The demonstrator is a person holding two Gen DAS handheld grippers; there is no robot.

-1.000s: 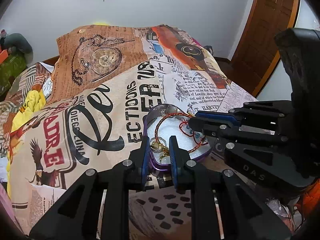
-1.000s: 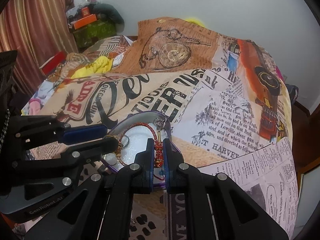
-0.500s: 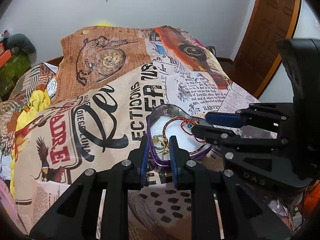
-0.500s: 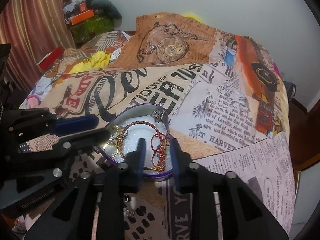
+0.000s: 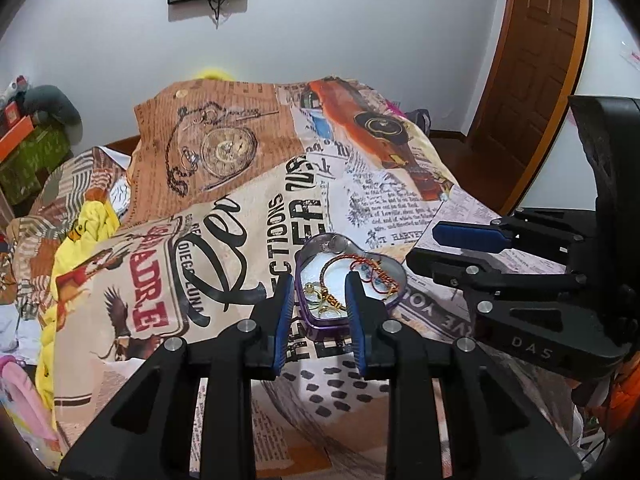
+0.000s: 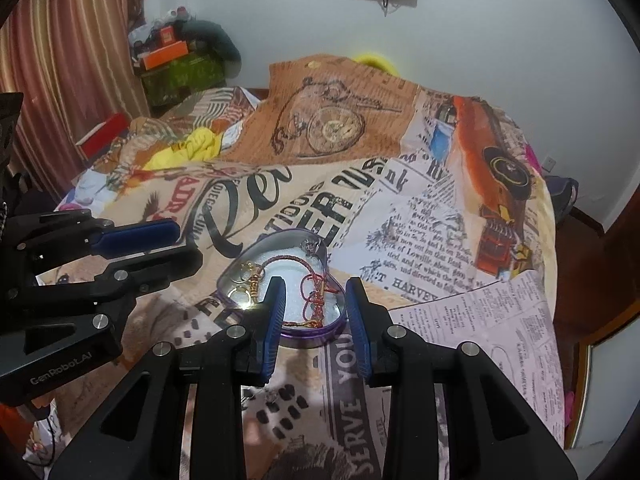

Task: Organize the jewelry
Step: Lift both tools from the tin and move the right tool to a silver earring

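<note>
A purple heart-shaped tin (image 5: pixel 320 330) with a white lining lies open on the printed bedspread; it also shows in the right wrist view (image 6: pixel 308 334). In it lie a red braided cord bracelet (image 6: pixel 310 304), gold rings (image 6: pixel 242 274) and a small silver piece (image 6: pixel 310 245). The bracelet (image 5: pixel 374 274) and rings (image 5: pixel 316 294) also show in the left wrist view. My left gripper (image 5: pixel 320 314) is open and empty, above the tin's near side. My right gripper (image 6: pixel 314 318) is open and empty, just short of the tin. Each gripper shows in the other's view, the right one (image 5: pixel 436 248) and the left one (image 6: pixel 180 246).
The bedspread (image 5: pixel 248 208) covers a rumpled bed with yellow cloth (image 5: pixel 86 224) at the left. A wooden door (image 5: pixel 532 60) stands at the right, a curtain (image 6: pixel 60 80) and stacked boxes (image 6: pixel 176 56) at the far left. A small silver piece (image 6: pixel 272 396) lies on the spread near my right gripper.
My right gripper let go of the red bracelet, which now lies in the tin, and opened. My left gripper opened wider. Both drew back from the tin.
</note>
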